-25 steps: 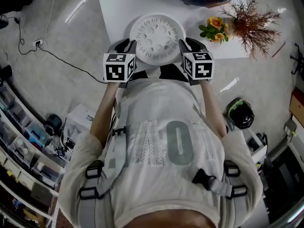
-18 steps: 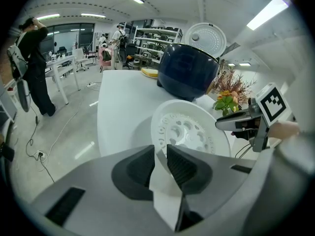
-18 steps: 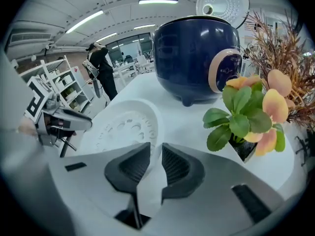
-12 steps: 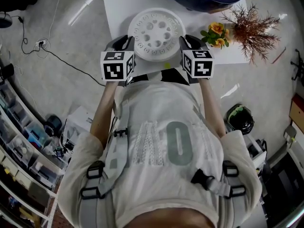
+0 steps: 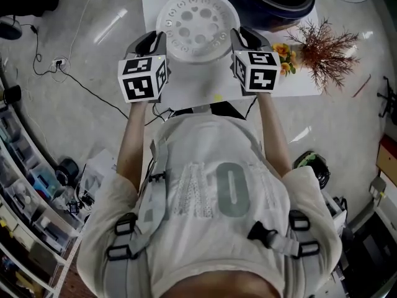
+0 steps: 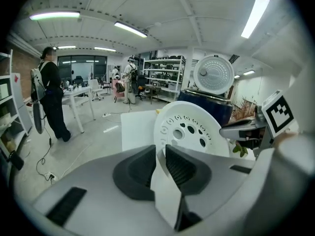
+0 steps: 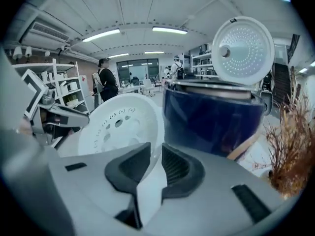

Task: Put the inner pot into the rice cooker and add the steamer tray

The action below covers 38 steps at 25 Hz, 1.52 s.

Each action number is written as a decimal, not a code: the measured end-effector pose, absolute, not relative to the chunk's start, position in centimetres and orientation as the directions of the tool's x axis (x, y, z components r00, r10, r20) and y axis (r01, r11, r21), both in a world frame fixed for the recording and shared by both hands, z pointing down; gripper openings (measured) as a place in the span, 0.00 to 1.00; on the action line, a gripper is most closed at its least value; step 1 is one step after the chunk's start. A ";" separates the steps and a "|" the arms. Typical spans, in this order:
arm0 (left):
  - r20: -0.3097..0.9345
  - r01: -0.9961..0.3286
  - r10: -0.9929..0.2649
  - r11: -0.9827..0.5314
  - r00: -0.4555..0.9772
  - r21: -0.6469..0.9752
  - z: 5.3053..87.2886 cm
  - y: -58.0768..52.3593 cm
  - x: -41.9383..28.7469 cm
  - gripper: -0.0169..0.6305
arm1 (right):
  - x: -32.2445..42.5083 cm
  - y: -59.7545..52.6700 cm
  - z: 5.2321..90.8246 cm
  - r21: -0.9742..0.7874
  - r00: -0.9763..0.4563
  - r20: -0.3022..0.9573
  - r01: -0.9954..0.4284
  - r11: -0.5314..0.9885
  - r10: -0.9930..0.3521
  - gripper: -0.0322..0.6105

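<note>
Head view, top centre: tray point(image 5: 197, 25) held over table point(image 5: 186, 85) by cooker point(image 5: 273, 5), left gripper point(image 5: 152, 43) & right gripper point(image 5: 243, 39) w/ jaws just closed narrow on its opposite rims, a thin pinch, so tilt or hands spreading could drop it.

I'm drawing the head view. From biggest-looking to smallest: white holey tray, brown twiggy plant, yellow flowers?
1. white holey tray, though it is held up nearer the camera, so its lead over the plant is unsure.
2. brown twiggy plant.
3. yellow flowers, clearly smallest.
</note>
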<state>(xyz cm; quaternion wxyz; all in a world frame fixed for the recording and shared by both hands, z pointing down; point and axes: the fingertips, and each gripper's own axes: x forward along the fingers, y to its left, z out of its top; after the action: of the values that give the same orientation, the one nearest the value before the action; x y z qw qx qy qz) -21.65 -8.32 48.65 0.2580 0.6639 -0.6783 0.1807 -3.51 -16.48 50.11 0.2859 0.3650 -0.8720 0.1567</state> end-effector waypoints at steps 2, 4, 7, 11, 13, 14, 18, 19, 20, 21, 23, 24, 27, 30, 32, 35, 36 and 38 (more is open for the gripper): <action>0.556 -0.993 -0.831 0.073 -0.011 0.090 46.9 -8.8 -22.7 0.14 | -4.5 -17.1 48.2 -0.056 -0.589 0.576 -0.721 0.691 -0.567 0.17; 0.508 -0.992 -0.860 0.097 -0.041 0.085 44.7 -9.6 -23.9 0.14 | -5.9 -18.2 45.7 -0.036 -0.610 0.522 -0.714 0.699 -0.596 0.17; 0.446 -0.992 -0.892 0.107 -0.068 0.063 41.4 -10.6 -25.2 0.14 | -7.2 -19.6 42.1 -0.009 -0.629 0.448 -0.714 0.700 -0.635 0.17; 0.362 -0.995 -0.928 0.102 -0.090 0.015 37.2 -12.2 -25.5 0.14 | -7.4 -21.0 37.8 0.014 -0.638 0.362 -0.725 0.689 -0.679 0.16; 0.315 -0.995 -0.944 0.097 -0.093 -0.004 34.9 -13.1 -25.4 0.14 | -7.2 -21.7 35.7 0.026 -0.639 0.324 -0.731 0.682 -0.697 0.17; 0.293 -0.996 -0.952 0.092 -0.091 -0.013 33.8 -13.6 -25.2 0.14 | -7.0 -22.1 34.7 0.031 -0.637 0.308 -0.736 0.677 -0.707 0.17; 0.211 -0.997 -0.976 0.043 -0.055 -0.063 30.1 -16.7 -23.8 0.14 | -5.3 -24.4 30.9 0.057 -0.608 0.238 -0.770 0.636 -0.757 0.17; 0.193 -0.997 -0.980 0.027 -0.040 -0.068 29.3 -17.6 -23.2 0.14 | -4.7 -25.0 30.1 0.064 -0.597 0.222 -0.780 0.623 -0.771 0.17; 0.177 -0.997 -0.984 0.012 -0.025 -0.072 28.5 -18.4 -22.7 0.14 | -4.0 -25.6 29.3 0.069 -0.587 0.208 -0.789 0.610 -0.783 0.17; 0.162 -0.997 -0.987 -0.002 -0.011 -0.076 27.8 -19.2 -22.2 0.14 | -3.4 -26.1 28.6 0.073 -0.576 0.195 -0.799 0.597 -0.794 0.16; 0.138 -0.996 -0.990 -0.029 0.018 -0.084 26.6 -20.8 -21.1 0.14 | -2.1 -27.1 27.4 0.079 -0.551 0.174 -0.818 0.569 -0.816 0.17; 0.129 -0.995 -0.991 -0.045 0.033 -0.089 26.1 -21.6 -20.5 0.14 | -1.4 -27.6 27.0 0.081 -0.538 0.166 -0.828 0.555 -0.827 0.17; 0.117 -0.990 -0.989 -0.097 0.084 -0.106 24.9 -24.1 -18.1 0.14 | 1.3 -29.0 26.1 0.077 -0.498 0.160 -0.855 0.513 -0.853 0.17; 0.126 -0.981 -0.983 -0.150 0.134 -0.123 24.5 -26.7 -15.5 0.14 | 4.1 -30.5 26.0 0.065 -0.451 0.170 -0.882 0.467 -0.876 0.17; 0.139 -0.975 -0.977 -0.181 0.163 -0.130 24.8 -28.1 -14.2 0.14 | 5.4 -31.3 26.5 0.057 -0.421 0.183 -0.898 0.437 -0.888 0.17; 0.170 -0.967 -0.965 -0.222 0.200 -0.127 26.0 -29.7 -12.9 0.14 | 6.9 -31.9 27.9 0.047 -0.388 0.215 -0.913 0.406 -0.896 0.17; 0.180 -0.964 -0.961 -0.233 0.209 -0.125 26.5 -30.1 -12.6 0.14 | 7.2 -32.0 28.5 0.045 -0.380 0.226 -0.916 0.399 -0.897 0.17; 0.198 -0.961 -0.955 -0.247 0.219 -0.125 27.3 -30.8 -12.1 0.14 | 7.7 -32.1 29.4 0.043 -0.368 0.248 -0.920 0.389 -0.896 0.17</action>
<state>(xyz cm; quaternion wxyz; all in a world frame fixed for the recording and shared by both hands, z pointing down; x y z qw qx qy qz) -12.13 -30.79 27.29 0.0120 0.7807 -0.6136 0.1174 7.66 -32.14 29.41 0.1158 0.5502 -0.8254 0.0513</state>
